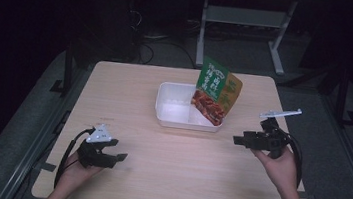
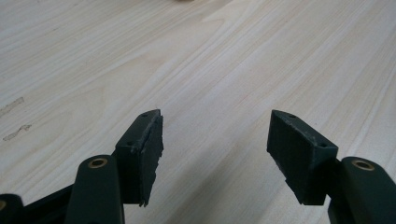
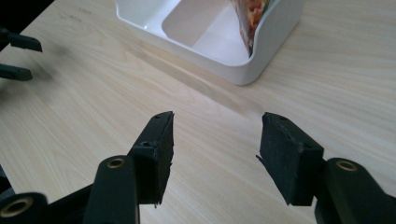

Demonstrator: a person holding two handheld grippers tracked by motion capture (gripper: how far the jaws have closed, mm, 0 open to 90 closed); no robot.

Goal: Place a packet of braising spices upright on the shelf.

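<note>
White two-compartment tray [image 1: 173, 110] sits mid-surface [image 1: 165, 179], green-orange food pouch [image 1: 215, 91] standing tilted in its right compartment, leaning on rim. Right tongs [image 1: 239, 140] spread, empty, near tray's right corner, apart from it. Left tongs [image 1: 120, 157] spread, empty, over bare wood, well apart from tray.

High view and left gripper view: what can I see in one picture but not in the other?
The high view takes in the white tray with the green and orange food packet standing in it, the person's two hands, the right gripper and the dark floor around the table. The left gripper view gives a close look at the ribbed pads of the left gripper, standing apart with nothing between them. Both pictures share the pale wooden table and the left gripper.
</note>
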